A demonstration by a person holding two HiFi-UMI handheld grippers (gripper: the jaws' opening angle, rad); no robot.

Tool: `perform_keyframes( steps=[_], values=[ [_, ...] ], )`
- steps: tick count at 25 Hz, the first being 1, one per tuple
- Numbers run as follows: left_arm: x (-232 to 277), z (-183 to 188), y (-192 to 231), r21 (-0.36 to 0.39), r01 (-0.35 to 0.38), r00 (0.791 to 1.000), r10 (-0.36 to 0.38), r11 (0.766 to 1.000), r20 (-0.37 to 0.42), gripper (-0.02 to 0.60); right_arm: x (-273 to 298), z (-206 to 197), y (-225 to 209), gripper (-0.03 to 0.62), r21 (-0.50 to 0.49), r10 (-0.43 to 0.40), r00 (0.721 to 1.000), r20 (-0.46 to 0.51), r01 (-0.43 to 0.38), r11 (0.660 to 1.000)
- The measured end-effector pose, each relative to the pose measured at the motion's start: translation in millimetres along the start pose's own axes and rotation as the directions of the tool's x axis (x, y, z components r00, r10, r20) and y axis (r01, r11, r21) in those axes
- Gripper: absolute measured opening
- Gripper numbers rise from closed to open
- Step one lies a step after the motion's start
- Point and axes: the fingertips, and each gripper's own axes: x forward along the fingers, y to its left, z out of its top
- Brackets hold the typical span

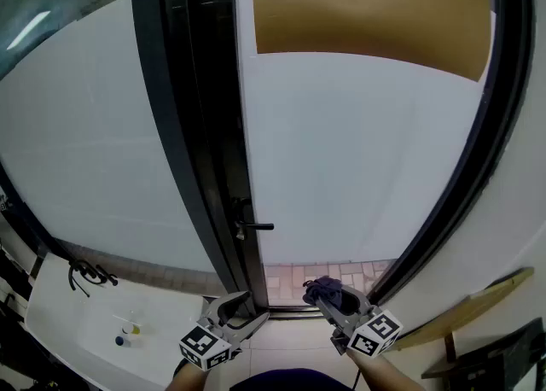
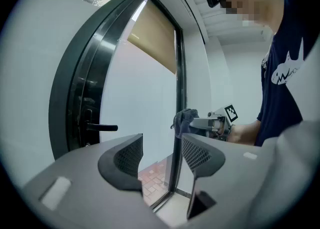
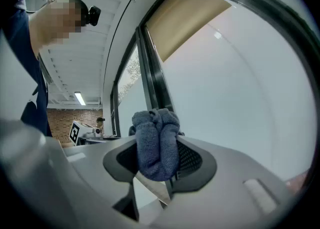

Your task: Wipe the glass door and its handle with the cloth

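Grey-blue cloth (image 1: 322,288) sits bunched in the right gripper (image 1: 334,302), low near the foot of the glass door (image 1: 358,150), below the handle (image 1: 254,227); the left gripper (image 1: 246,314) is level beside it. Left gripper view: jaws apart, empty. Right gripper view: jaws clamp the cloth.

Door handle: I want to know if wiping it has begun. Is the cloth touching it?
Apart. The left gripper view shows a stretch of glass door between the cloth and the handle.

No readable text, no labels, brands or numbers, nothing legible in view
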Motion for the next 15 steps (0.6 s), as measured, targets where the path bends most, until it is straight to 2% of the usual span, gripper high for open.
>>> perform_keyframes(
  steps=[8, 11, 15],
  values=[
    [-8.2, -3.9, 48.7, -0.014, 0.004, 1.0, -0.004, 1.0, 0.023, 0.241, 83.4, 34.2, 4.9, 0.16, -0.093, 0.073, 0.996, 0.054, -0.068, 0.993],
    [-8.7, -4.1, 54.7, -0.022, 0.017, 1.0, -0.017, 1.0, 0.024, 0.241, 112.6, 41.2, 3.9, 0.16, -0.144, 0.086, 0.996, 0.03, -0.081, 0.986],
    [-8.2, -7.1, 60.1, -0.036, 0.019, 1.0, -0.019, 0.999, 0.013, 0.241, 153.7, 50.1, 6.3, 0.16, -0.281, 0.086, 0.996, -0.031, -0.091, 0.955]
  ],
)
